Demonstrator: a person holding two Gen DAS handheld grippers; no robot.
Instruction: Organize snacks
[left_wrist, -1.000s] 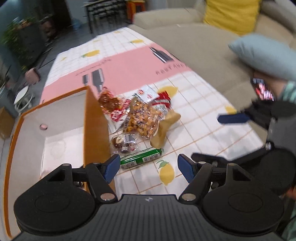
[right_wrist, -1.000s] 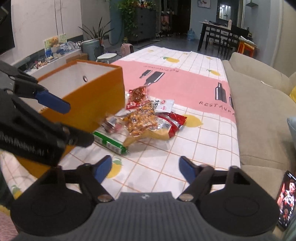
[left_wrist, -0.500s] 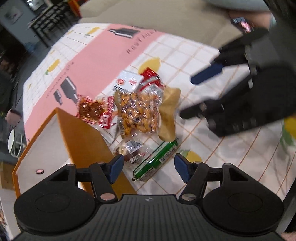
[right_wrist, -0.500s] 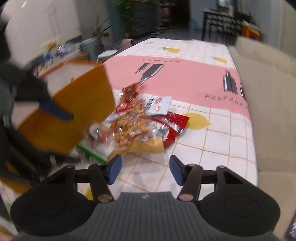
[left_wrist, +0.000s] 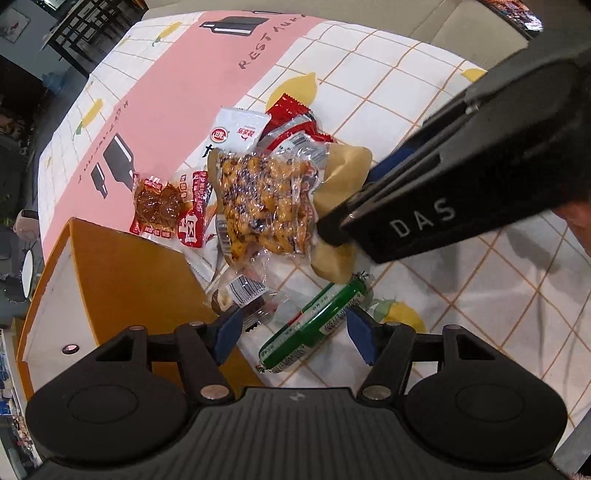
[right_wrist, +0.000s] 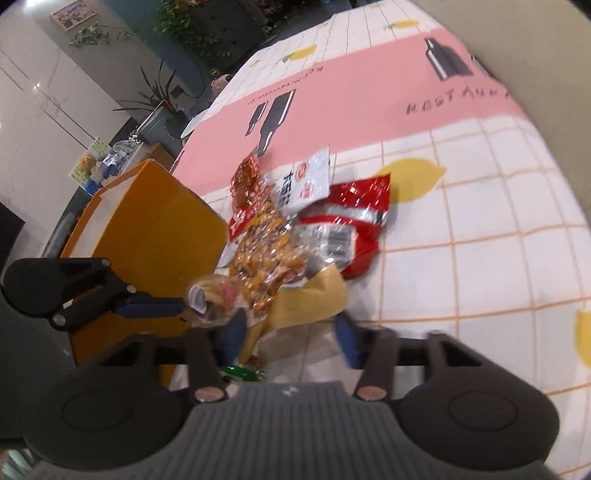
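- Dropped closer to the snack pile (left_wrist: 258, 199) since a second back, both claws.
- Left claw (left_wrist: 295, 332): spread wide astride the green sausage (left_wrist: 314, 325), not pressing it.
- Right claw (right_wrist: 291, 336): closing around the tan packet (right_wrist: 306, 302), pads not yet touching.
- Beside the pile: orange box (left_wrist: 122, 280) on the table (left_wrist: 461, 302).

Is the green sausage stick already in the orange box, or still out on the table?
Out. The green sausage stick lies flat on the tablecloth beside the orange box, below the snack pile.
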